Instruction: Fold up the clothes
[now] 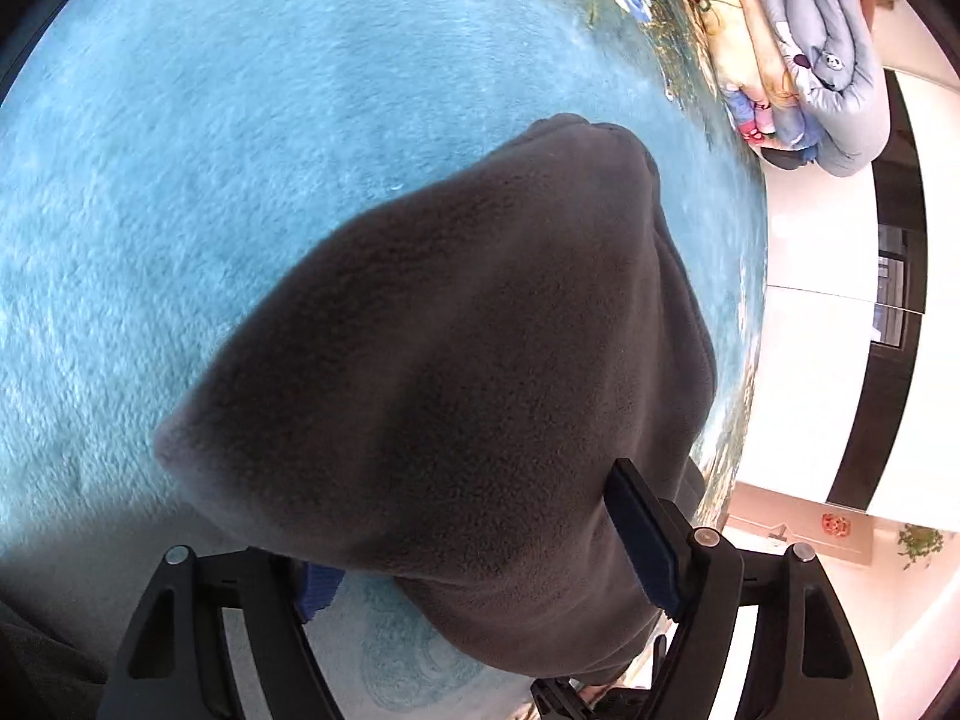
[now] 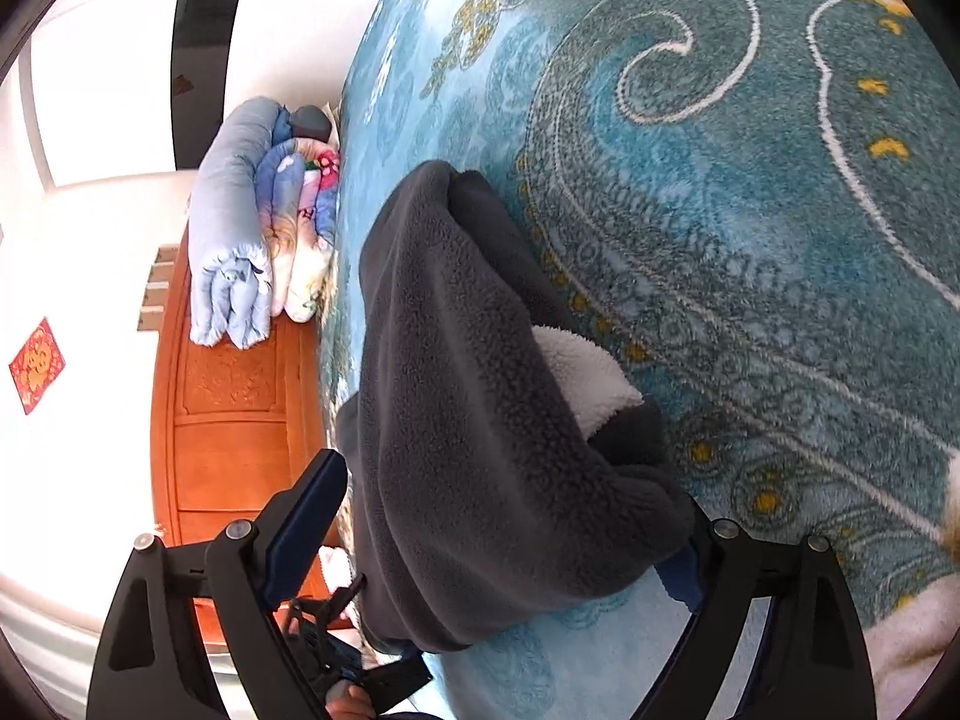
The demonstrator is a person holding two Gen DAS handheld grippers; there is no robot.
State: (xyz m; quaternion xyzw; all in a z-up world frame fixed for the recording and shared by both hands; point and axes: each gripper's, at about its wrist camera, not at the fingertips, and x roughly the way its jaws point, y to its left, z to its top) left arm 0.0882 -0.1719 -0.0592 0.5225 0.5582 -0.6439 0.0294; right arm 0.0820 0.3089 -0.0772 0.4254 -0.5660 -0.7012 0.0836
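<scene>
We hold both tools, left and right, spread wide around the bunched grey fleece garment on the blue carpet.

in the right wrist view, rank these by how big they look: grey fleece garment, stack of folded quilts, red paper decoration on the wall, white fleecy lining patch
1. grey fleece garment, though it lies nearest the camera, which inflates it
2. stack of folded quilts
3. white fleecy lining patch
4. red paper decoration

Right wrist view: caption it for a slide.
Open right gripper straddles a grey fleece garment on a teal patterned blanket.
</scene>
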